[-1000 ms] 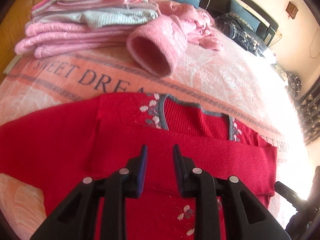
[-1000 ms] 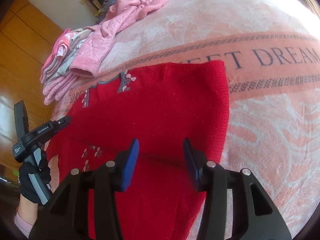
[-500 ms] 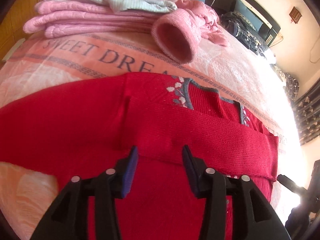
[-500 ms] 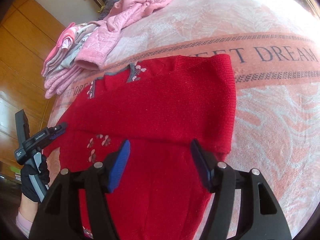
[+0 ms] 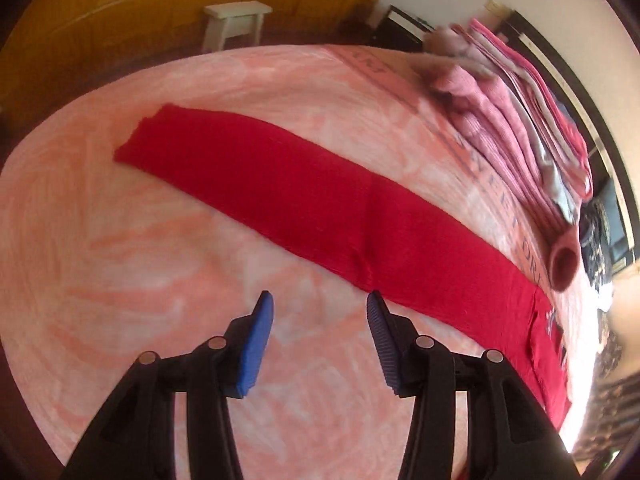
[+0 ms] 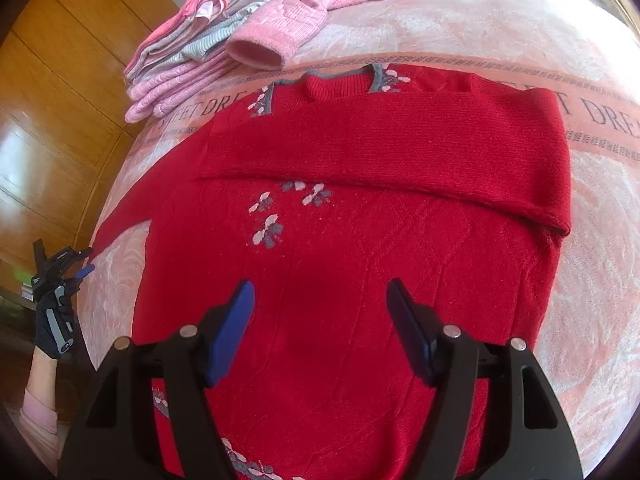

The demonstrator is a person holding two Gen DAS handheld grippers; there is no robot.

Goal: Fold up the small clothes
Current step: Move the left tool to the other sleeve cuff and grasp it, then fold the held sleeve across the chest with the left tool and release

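Now, sweater (image 6: 360,280): lying flat on the bed (image 5: 120,300), right sleeve folded across.
Left sleeve (image 5: 280,188): stretching far-left, just ahead of the left gripper (image 5: 320,312).
Left gripper: gaping, empty, nearer.
Right gripper (image 6: 320,300): gaping, hovering over the body.

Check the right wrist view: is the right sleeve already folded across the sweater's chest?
Yes, the right sleeve lies flat across the red sweater, below the collar.

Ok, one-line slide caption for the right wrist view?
Open right hand-held gripper above a red sweater, one sleeve folded across its chest, on a pink bedspread.
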